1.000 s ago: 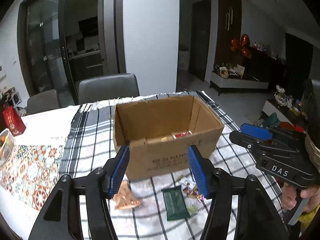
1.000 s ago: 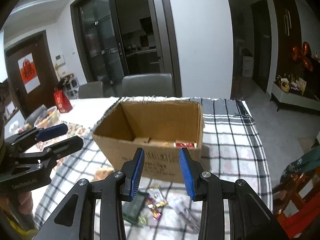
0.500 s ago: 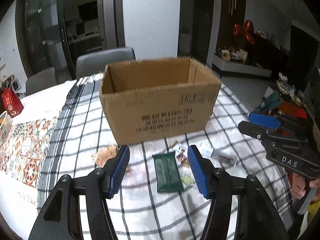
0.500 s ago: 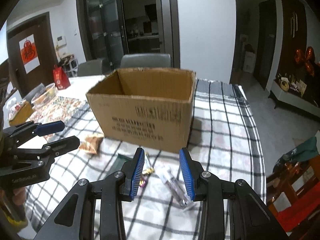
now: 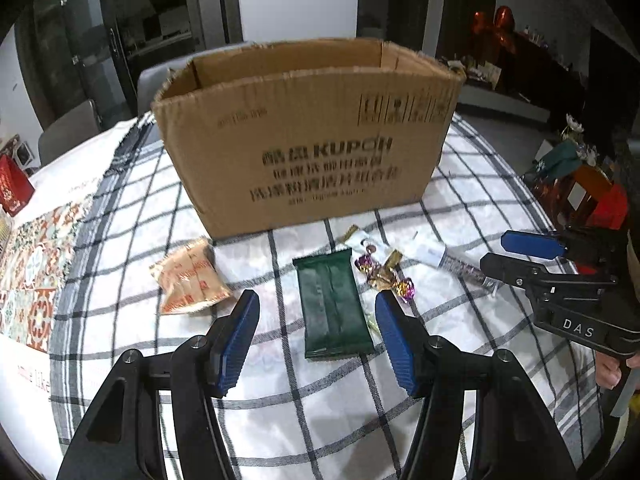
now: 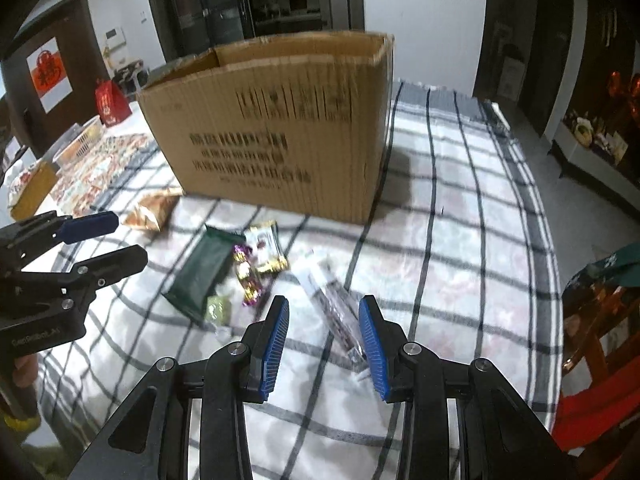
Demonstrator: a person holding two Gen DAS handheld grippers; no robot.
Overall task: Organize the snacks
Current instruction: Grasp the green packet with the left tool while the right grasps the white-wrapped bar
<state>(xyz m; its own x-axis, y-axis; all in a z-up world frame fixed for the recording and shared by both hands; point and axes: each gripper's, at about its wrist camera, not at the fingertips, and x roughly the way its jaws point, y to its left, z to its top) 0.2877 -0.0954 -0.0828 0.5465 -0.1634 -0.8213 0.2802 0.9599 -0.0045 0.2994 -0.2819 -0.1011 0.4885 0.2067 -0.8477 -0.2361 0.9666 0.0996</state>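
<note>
Left wrist view: I've got left gripper (image 5: 316, 338) half open, empty over green packet (image 5: 331, 306), right gripper (image 6: 323, 338) narrower, empty over clear packet (image 6: 337, 314); next, grasp and box (image 5: 308, 132) them.

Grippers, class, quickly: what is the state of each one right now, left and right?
Left gripper: open, empty, above the dark green packet.
Right gripper: open, empty, above the long clear-wrapped snack.
</note>
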